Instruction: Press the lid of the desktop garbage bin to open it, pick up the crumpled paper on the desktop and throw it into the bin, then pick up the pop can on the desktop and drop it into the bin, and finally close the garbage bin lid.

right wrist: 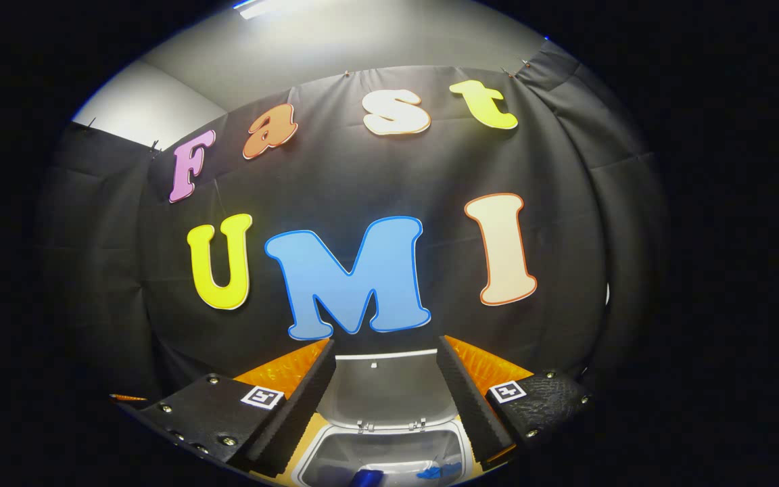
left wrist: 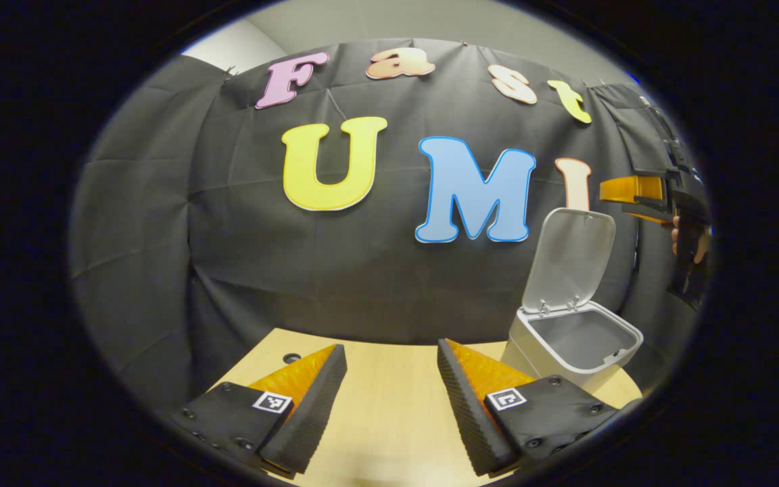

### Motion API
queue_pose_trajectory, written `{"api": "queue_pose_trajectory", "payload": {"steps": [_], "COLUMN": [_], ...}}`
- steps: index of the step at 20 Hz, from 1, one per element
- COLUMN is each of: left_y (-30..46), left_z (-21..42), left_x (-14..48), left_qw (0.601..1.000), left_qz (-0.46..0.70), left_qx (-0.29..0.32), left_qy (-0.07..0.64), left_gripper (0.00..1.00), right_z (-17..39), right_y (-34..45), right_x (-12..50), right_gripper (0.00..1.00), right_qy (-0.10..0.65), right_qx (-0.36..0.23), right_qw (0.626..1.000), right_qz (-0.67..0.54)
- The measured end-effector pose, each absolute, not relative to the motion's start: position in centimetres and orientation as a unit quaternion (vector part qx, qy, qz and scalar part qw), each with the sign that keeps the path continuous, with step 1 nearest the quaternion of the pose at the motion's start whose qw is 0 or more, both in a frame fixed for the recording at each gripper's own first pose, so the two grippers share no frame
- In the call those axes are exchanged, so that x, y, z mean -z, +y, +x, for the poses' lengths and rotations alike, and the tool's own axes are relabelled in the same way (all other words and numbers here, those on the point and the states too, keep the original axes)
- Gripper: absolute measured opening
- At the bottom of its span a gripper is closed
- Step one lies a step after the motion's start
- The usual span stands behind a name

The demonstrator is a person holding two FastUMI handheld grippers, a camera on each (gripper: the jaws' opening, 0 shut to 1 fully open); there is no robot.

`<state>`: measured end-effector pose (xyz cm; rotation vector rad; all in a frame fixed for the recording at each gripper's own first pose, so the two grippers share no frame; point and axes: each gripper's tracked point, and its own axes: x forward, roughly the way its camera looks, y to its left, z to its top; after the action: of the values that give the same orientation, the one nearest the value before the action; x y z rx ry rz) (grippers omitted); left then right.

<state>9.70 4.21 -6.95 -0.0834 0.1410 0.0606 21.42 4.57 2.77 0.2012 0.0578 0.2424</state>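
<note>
Both grippers stand open and empty: left gripper [left wrist: 389, 406] over the table [left wrist: 389, 419], right gripper [right wrist: 386, 399] above the bin [right wrist: 383, 453], lid [left wrist: 569, 260] raised.

A: How many bins?
B: One garbage bin [left wrist: 569, 338], ahead-right of the left gripper [left wrist: 389, 399], with one raised lid [left wrist: 571, 260].
A: Grippers?
B: Two; the right gripper [right wrist: 386, 399] hangs above the bin.

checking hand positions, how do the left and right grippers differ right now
The left gripper sits low over the bare table, beside the bin; the right gripper is raised above the bin's opening, facing its upright lid. Both are open and hold nothing.
</note>
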Motion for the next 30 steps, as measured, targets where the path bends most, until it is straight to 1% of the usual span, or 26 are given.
{"api": "queue_pose_trajectory", "payload": {"steps": [5, 11, 12, 13, 15, 22, 23, 30], "left_y": [4.9, 5.5, 5.4, 5.4, 5.3, 3.5, 3.3, 1.1], "left_z": [9.7, 9.7, 9.7, 9.7, 9.7, 10.0, 10.1, 10.1], "left_x": [7.2, 7.4, 7.4, 7.4, 7.4, 7.2, 7.2, 6.5], "left_qw": [0.996, 0.995, 0.995, 0.995, 0.995, 0.996, 0.996, 0.996], "left_qz": [-0.044, -0.043, -0.043, -0.043, -0.042, -0.046, -0.047, -0.050], "left_qx": [-0.036, -0.042, -0.043, -0.043, -0.043, -0.028, -0.025, -0.005], "left_qy": [0.074, 0.079, 0.080, 0.079, 0.080, 0.076, 0.076, 0.068], "left_gripper": [0.89, 0.89, 0.89, 0.89, 0.89, 0.89, 0.89, 0.89], "right_z": [24.1, 26.4, 26.5, 26.4, 26.2, 23.5, 21.8, 18.1], "right_y": [5.2, 5.3, 5.4, 5.6, 5.5, 5.2, 5.5, 4.9], "right_x": [-3.1, -1.5, -1.2, -0.6, -0.5, 0.1, -1.5, 0.1], "right_gripper": [0.95, 0.95, 0.99, 0.95, 0.95, 0.95, 0.95, 0.95], "right_qy": [0.021, 0.036, 0.041, 0.048, 0.051, 0.069, 0.073, 0.098], "right_qx": [-0.106, -0.089, -0.089, -0.091, -0.093, -0.107, -0.110, -0.129], "right_qw": [0.990, 0.994, 0.994, 0.993, 0.993, 0.991, 0.990, 0.986], "right_qz": [0.094, 0.059, 0.055, 0.051, 0.050, 0.045, 0.043, 0.043]}}
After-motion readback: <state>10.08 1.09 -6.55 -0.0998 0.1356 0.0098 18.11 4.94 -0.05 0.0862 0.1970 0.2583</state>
